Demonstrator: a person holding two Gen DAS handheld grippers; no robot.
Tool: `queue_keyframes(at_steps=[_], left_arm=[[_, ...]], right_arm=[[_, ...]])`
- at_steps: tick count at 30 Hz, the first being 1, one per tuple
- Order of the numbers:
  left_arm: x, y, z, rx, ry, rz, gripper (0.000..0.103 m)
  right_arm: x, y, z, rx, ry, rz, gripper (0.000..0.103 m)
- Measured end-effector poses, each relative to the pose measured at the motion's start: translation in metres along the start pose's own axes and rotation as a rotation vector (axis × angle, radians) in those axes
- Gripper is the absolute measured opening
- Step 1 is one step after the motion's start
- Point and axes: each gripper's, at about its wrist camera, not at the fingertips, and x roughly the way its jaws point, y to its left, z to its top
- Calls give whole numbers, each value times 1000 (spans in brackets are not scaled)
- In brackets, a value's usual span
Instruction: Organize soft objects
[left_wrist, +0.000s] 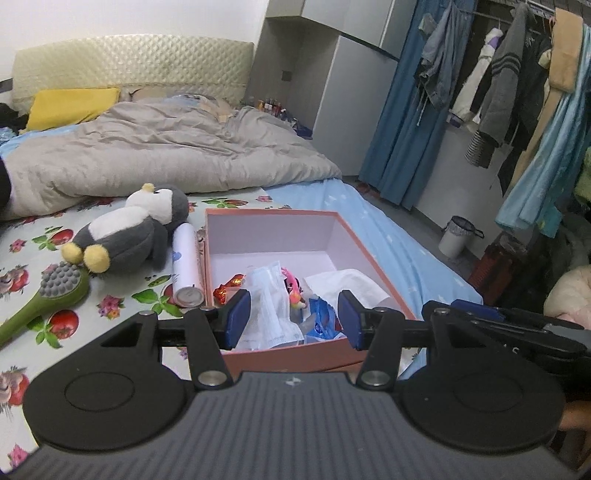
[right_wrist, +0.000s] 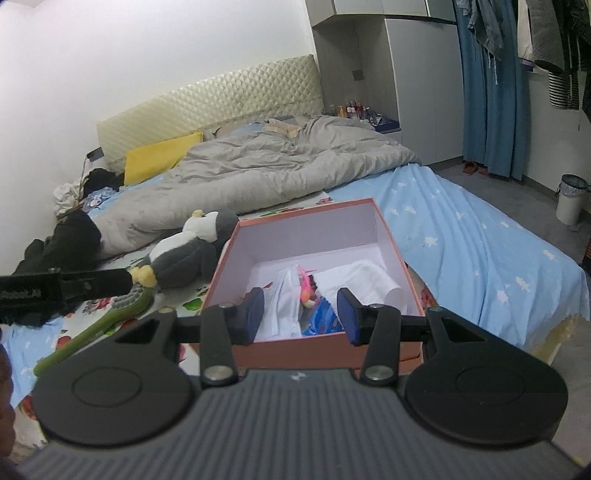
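A pink open box (left_wrist: 271, 216) (right_wrist: 306, 212) stands on the bed and holds a face mask (left_wrist: 271, 306), white tissue (left_wrist: 351, 282), a blue packet (left_wrist: 321, 314) and a small pink toy (left_wrist: 291, 286). A grey and white plush penguin (left_wrist: 136, 229) (right_wrist: 188, 251) lies left of the box. My left gripper (left_wrist: 293, 319) is open and empty above the box's near edge. My right gripper (right_wrist: 301, 314) is open and empty at the same near edge. The left gripper's side shows in the right wrist view (right_wrist: 66, 288).
A green brush (left_wrist: 55, 295) (right_wrist: 107, 317) and a white can (left_wrist: 186, 266) lie on the flowered sheet left of the box. A grey duvet (left_wrist: 166, 147) and yellow pillow (left_wrist: 74, 105) fill the back of the bed. A white bin (left_wrist: 456, 236) stands on the floor at right.
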Motion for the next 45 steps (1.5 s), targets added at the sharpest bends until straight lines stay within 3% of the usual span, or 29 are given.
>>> queue_keyframes(at_steps=[9,20,22,24,25,28,29,32,45], left_arm=[[-27,7,-26,-34,3,49,58],[-25,21,-45,-76,44,87,58],[-23,22,-45,-74,48,90,65],[-21,23,-44,-70,48,96,77],[-20,23,-43,-68,47,99,86],[-15,24,-41,-67,36,111,101],[-14,25,-41,-67,32,130,102],[-7,26,-40,-43,45,168,103],[7,36,-37,-62,114,195,103]], right_arm=[[-12,13,-21,-2,22,18,47],[-10,19,-30,-16,48,6,47],[-9,18,-29,-17,50,-8,57],[-8,16,-28,-14,46,-13,90],[-7,14,-28,-12,45,-16,94],[-2,12,-27,-14,55,-35,95],[-1,12,-27,-17,57,-40,95],[1,12,-27,-21,57,-51,95],[11,15,-27,-27,67,-63,96]])
